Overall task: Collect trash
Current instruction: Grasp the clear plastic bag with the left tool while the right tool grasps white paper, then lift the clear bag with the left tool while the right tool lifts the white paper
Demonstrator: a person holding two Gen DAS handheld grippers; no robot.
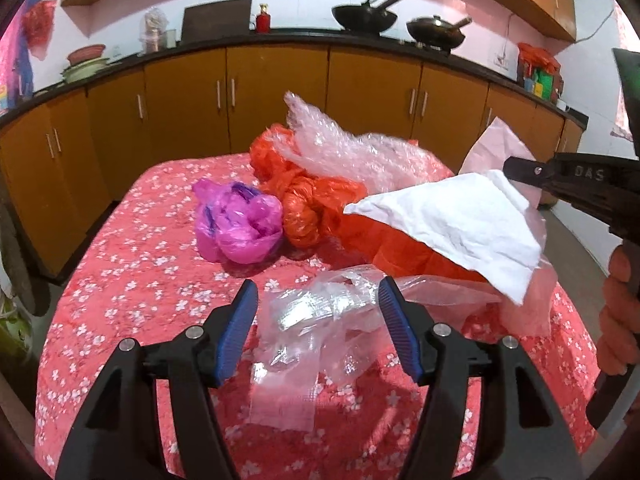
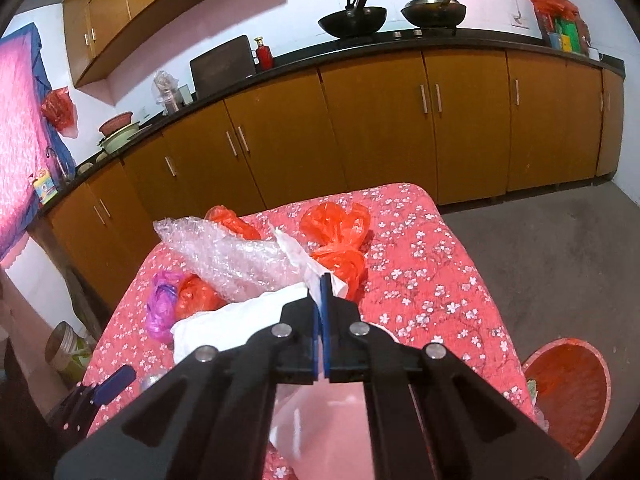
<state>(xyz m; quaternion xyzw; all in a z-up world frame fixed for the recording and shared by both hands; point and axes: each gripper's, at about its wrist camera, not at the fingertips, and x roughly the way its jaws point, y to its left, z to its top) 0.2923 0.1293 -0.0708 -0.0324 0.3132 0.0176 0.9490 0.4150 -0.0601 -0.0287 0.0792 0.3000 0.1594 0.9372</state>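
Two grippers work over a tabletop (image 1: 120, 280) covered in a red cloth with white blossoms. Nearest, the left gripper (image 1: 318, 312) hangs released, its blue pads spread to either side of a crumpled clear plastic wrapper (image 1: 304, 332) that lies on the cloth without being pinched. Bare cloth stretches to its left, down to the near edge. The right gripper (image 2: 325, 292) is clenched on a white paper sheet (image 1: 452, 224), which it holds lifted above the tabletop (a hand (image 1: 620, 312) shows at the right rim of the left view). Just beyond sits a knotted magenta bag (image 1: 236, 224), touching a knotted orange bag (image 1: 308, 216); bubble wrap (image 1: 352, 148) lies over the orange plastic behind them. Another orange bag (image 2: 340, 240) rests toward the far right corner, with open cloth between it and the right edge. Off that right edge, down on the grey floor, stands a red basket (image 2: 572, 392). Floor beyond it lies open up to the cabinets. Farthest back, brown cabinet doors (image 2: 380, 120) run under a dark counter carrying two woks (image 2: 354, 18) and a red bottle (image 2: 264, 54) against a pink wall.
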